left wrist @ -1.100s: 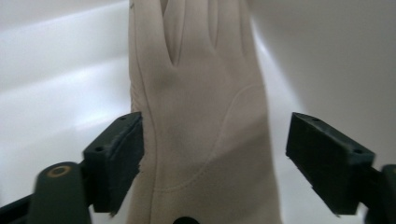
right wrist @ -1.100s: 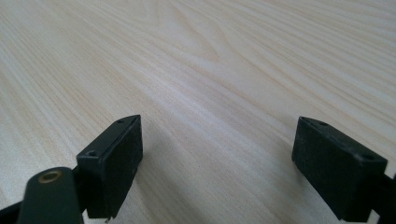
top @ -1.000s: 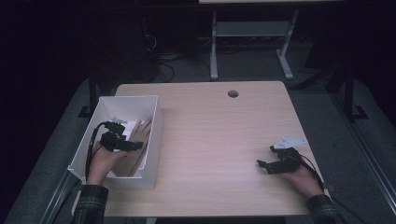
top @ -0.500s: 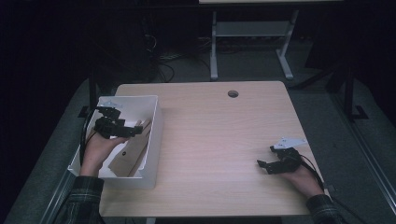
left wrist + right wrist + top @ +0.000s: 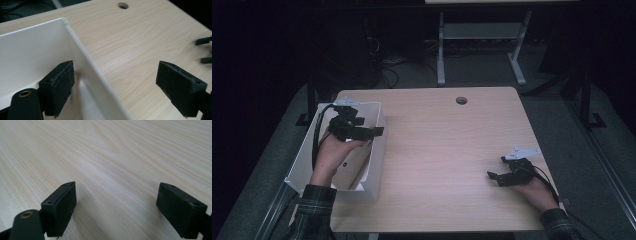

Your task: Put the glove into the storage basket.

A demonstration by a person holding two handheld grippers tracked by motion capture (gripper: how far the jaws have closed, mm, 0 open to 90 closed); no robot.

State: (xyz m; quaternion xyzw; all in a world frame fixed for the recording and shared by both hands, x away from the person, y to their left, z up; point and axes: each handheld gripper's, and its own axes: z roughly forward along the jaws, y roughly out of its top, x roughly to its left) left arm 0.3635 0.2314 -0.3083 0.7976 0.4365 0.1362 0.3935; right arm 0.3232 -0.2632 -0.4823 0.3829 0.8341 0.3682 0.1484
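A white open bin (image 5: 305, 150) stands on the left side of the wooden table (image 5: 447, 145). My left gripper (image 5: 374, 134) hovers over the bin's far right part, open, with its jaws pointing right across the rim. In the left gripper view the left gripper (image 5: 115, 82) straddles the bin's right wall (image 5: 82, 57), one pad inside the bin and the other over the tabletop, holding nothing. My right gripper (image 5: 495, 170) rests low on the table near the front right. It stands open over bare wood, with nothing between the jaws of the right gripper (image 5: 116, 207).
A round cable hole (image 5: 461, 100) sits near the table's far edge, and the same cable hole (image 5: 122, 5) appears in the left gripper view. Beyond the table are a dark floor, cables and a white desk frame (image 5: 482, 35). Bare wood lies between the bin and the right hand.
The left gripper has moved from deeper inside the bin toward its far end and right wall. The right gripper has stayed put.
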